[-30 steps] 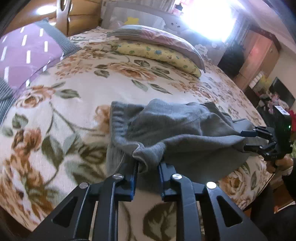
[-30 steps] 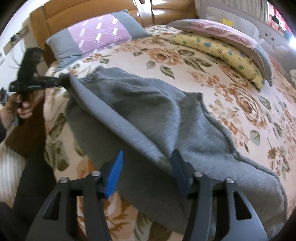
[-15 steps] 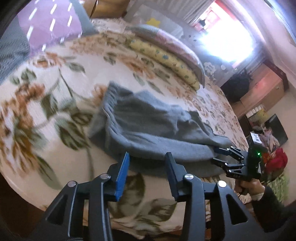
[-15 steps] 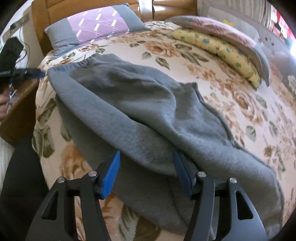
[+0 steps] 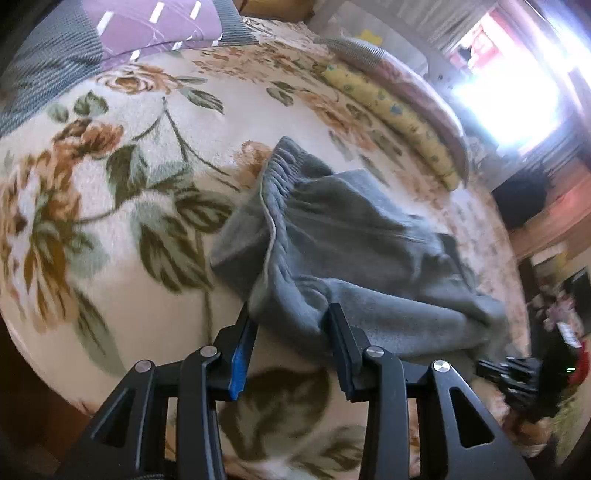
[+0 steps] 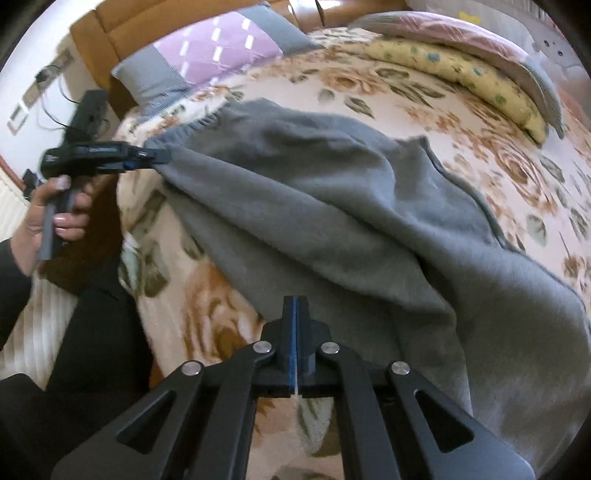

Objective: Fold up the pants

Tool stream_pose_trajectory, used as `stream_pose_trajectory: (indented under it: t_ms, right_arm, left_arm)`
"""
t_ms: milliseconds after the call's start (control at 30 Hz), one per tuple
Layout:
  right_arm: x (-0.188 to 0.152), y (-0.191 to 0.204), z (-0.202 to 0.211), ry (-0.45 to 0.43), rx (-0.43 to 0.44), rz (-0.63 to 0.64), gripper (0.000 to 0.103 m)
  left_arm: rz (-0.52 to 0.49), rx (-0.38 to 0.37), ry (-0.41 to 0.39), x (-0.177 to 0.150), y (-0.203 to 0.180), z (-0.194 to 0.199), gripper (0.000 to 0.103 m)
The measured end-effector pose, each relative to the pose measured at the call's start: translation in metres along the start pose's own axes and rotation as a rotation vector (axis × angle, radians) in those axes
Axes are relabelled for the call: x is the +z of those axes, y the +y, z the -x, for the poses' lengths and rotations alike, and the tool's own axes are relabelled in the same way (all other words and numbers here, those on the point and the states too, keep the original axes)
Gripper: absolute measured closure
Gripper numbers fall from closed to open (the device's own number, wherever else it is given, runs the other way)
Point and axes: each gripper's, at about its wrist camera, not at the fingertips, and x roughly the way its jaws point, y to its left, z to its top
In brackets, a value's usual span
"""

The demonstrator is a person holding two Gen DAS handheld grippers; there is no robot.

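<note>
Pants (image 5: 369, 258) of grey fleece lie loosely spread on the flowered bed (image 5: 110, 184), near its front edge, with the elastic waistband toward the left side and the legs running off to the right. I judge that the step in hand is the first one: taking hold of the near edge at two places so that the cloth can be lifted and laid flat or doubled over; no clean fold is made yet. The left gripper (image 5: 291, 314) is at the waistband corner. Its fingers are closing, and a bunched fold of the cloth fills the gap between them and touches both; in the right wrist view the corner is drawn to a point at the tips, so it looks held, though loosely. The right gripper (image 6: 293, 301) is at the near edge of the leg part. Its fingers are pressed together, and I see no cloth between them, so this pinch probably missed. The next move calls for the right fingers to spread, go lower over the edge and pinch it properly, and for the left grip to become firm, before both hands lift together. Counted: one pair of pants, two grippers, one hand (image 6: 55, 210) clearly visible, and three pillows, namely purple (image 6: 221, 48), yellow (image 6: 461, 74) and pink (image 6: 443, 29).
</note>
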Motion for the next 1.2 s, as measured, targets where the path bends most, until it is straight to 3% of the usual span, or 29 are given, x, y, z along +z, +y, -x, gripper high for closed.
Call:
stream_pose_trajectory:
  t_ms: [167,267,400,433,633,700,867,900,933,967,1000,1033,1100,1200]
  right_arm:
    - [-0.013,-0.024,0.019,-0.055,-0.079,-0.097,0.097]
    - [-0.027,-0.041,0.036,-0.083,-0.123,-0.142,0.089]
    - [-0.047,-0.064,0.051,-0.085,-0.184,-0.195,0.062]
    - [-0.052,-0.07,0.056,-0.094,-0.202,-0.211,0.059]
    - [-0.063,-0.084,0.061,-0.079,-0.189,-0.219,0.059]
    - [-0.062,-0.084,0.056,-0.063,-0.198,-0.199,0.059]
    - [-0.059,-0.091,0.037,-0.034,-0.171,-0.188,0.059]
    - [-0.058,-0.092,0.033,-0.023,-0.162,-0.191,0.061]
    - [-0.058,-0.092,0.031,-0.022,-0.16,-0.187,0.075]
    - [-0.058,-0.091,0.031,-0.023,-0.16,-0.184,0.086]
    - [-0.058,-0.092,0.033,-0.026,-0.161,-0.187,0.096]
    - [-0.059,-0.092,0.036,-0.037,-0.154,-0.193,0.097]
    - [-0.061,-0.09,0.047,-0.057,-0.132,-0.19,0.099]
    - [-0.064,-0.08,0.061,-0.059,-0.133,-0.146,0.099]
  left_arm:
    - [-0.136,-0.065,-0.036,-0.015,-0.052,0.029,0.065]
    - [-0.325,-0.134,-0.012,-0.023,-0.11,0.025,0.063]
    - [-0.61,-0.142,0.05,-0.041,-0.182,-0.009,0.062]
    - [-0.673,-0.137,0.067,-0.046,-0.197,-0.021,0.061]
    - [-0.905,-0.09,0.152,-0.067,-0.237,-0.073,0.06]
    - [-0.994,-0.013,0.143,-0.073,-0.246,-0.087,0.059]
    - [-1.134,0.076,0.185,-0.084,-0.249,-0.116,0.054]
    - [-1.149,0.093,0.193,-0.086,-0.249,-0.121,0.054]
    - [-1.164,0.108,0.206,-0.088,-0.247,-0.126,0.054]
    - [-1.176,0.116,0.222,-0.089,-0.245,-0.129,0.057]
    - [-1.173,0.113,0.229,-0.088,-0.243,-0.13,0.077]
    - [-1.165,0.11,0.24,-0.087,-0.242,-0.129,0.089]
    - [-1.131,0.082,0.26,-0.079,-0.239,-0.124,0.101]
    - [-1.112,0.013,0.271,-0.078,-0.237,-0.103,0.102]
